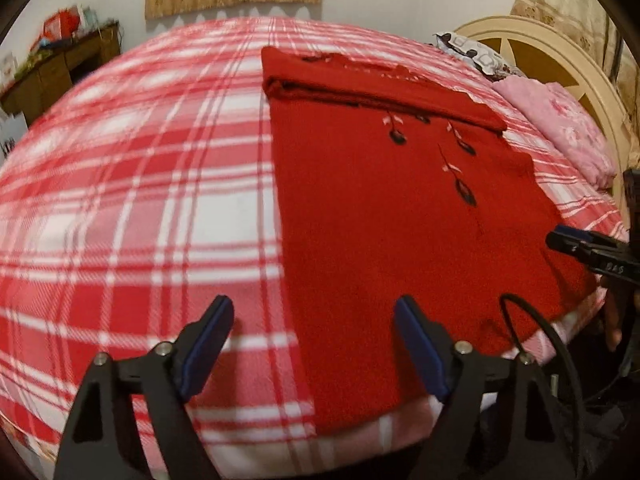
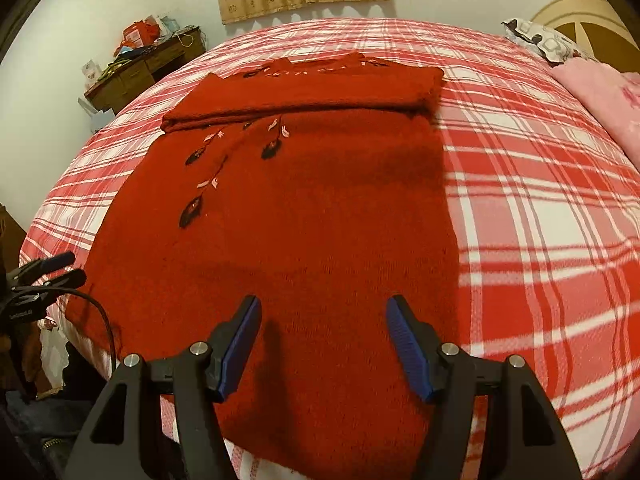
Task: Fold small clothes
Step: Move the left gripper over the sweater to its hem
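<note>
The left wrist view shows the left gripper (image 1: 314,312) spread, nothing between its pads, straddling the left edge of the red sweater (image 1: 392,216) on the plaid blanket (image 1: 140,184). The right wrist view shows the right gripper (image 2: 323,314) spread, empty, above the sweater's hem; only here the desk (image 2: 140,72) is sharp.

The sweater (image 2: 280,220) lies flat on the bed (image 2: 540,220), its far end folded back on itself, ahead of both tongs: the right gripper (image 2: 323,344) hangs above its near edge, the left gripper (image 1: 314,344) straddles its left border, the pillow (image 1: 560,120) far right.
</note>
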A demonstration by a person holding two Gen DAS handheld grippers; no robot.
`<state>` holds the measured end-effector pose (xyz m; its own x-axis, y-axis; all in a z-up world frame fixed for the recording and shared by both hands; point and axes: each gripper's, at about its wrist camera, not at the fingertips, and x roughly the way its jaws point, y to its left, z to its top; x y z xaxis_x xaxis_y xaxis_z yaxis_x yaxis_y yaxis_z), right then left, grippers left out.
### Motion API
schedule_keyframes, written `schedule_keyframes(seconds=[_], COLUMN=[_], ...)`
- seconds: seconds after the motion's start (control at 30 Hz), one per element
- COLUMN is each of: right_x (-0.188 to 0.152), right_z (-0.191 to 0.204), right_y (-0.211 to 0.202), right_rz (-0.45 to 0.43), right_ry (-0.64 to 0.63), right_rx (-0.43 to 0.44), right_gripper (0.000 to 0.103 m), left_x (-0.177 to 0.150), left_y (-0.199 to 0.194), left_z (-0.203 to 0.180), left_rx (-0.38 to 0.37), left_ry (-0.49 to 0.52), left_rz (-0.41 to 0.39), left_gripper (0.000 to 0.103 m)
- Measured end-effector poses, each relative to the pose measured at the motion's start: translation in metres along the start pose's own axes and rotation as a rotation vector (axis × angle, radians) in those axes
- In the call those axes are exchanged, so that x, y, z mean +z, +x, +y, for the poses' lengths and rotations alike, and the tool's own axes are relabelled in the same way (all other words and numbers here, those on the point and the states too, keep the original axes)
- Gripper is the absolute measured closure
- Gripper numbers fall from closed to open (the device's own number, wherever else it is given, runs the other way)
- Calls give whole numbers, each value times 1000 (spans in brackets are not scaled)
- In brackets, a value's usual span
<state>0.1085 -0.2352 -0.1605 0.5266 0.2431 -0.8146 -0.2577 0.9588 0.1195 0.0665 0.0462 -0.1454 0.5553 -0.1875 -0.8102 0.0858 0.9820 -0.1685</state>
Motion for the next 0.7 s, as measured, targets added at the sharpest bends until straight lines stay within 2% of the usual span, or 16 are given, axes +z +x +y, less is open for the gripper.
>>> schedule_keyframes(seconds=[0.13,0.2,0.27,0.33,0.57,0.7], right_x=[-4,-5,-7,-8,-10,-11], right_z=[5,5,5,5,5,6], right_y=[-1,-1,-1,-2,-2,-2], right_rz=[-3,-7,-11,-13,-24,-24], right_ry=[-12,-5,-2,-2,8,10], right_rx=[0,5,7,7,10,11], right_gripper=[35,34,34,34,34,34], left_x=[-10,-14,-14,-16,-18,-18], left_y=[4,3,1,-1,0,2], left_z=[-4,-6,-3,2,1,-3], left_rx=[-87,-74,-61,-17,-69,-70], left_ry=[-56,-66,-81,-105,-95,-84], left_rz=[68,77,77,74,95,108], left_gripper=[37,43,43,45,45,45])
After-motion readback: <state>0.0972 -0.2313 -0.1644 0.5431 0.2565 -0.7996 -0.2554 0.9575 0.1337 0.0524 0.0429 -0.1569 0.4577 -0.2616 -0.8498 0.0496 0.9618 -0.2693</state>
